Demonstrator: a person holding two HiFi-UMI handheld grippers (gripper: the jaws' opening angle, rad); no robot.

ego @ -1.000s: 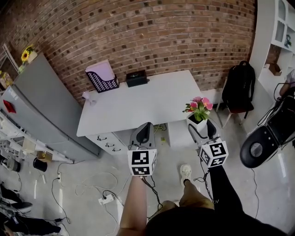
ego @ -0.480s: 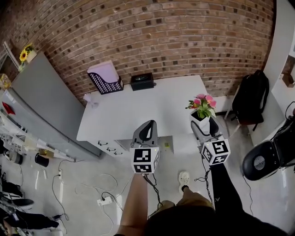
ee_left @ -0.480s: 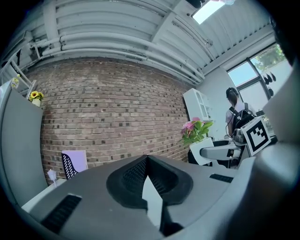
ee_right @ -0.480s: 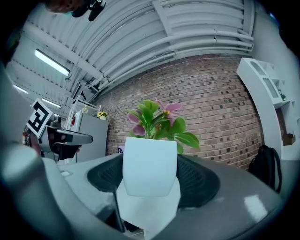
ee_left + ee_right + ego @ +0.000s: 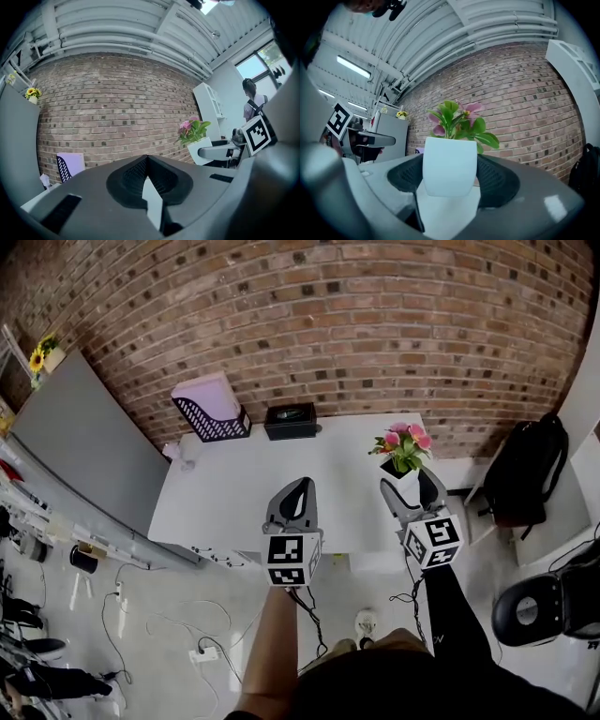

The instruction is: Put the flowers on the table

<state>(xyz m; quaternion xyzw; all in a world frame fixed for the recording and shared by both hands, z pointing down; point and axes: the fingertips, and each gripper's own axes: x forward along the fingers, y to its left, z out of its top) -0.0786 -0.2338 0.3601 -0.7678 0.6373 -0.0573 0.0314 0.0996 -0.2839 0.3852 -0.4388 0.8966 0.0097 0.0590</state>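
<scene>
Pink flowers [image 5: 403, 442] in white pot [image 5: 450, 164], upright, clamped between both jaws of right gripper [image 5: 410, 484], one jaw pressed on each side of pot. In head view, placed over far right corner of white table [image 5: 244, 484]; contact between pot base and tabletop not discernible. Left gripper [image 5: 298, 486] to the left of it, over table's near edge, jaws closed together with nothing between them. At table's far edge, against brick wall [image 5: 328, 324]: black mesh file tray [image 5: 211, 412] holding lilac sheets, black box [image 5: 291, 420] just right of it. Grey cabinet [image 5: 84, 446] left of table, sunflower [image 5: 37, 357] on top. Black backpack [image 5: 530, 474] right of table, apart from it.
</scene>
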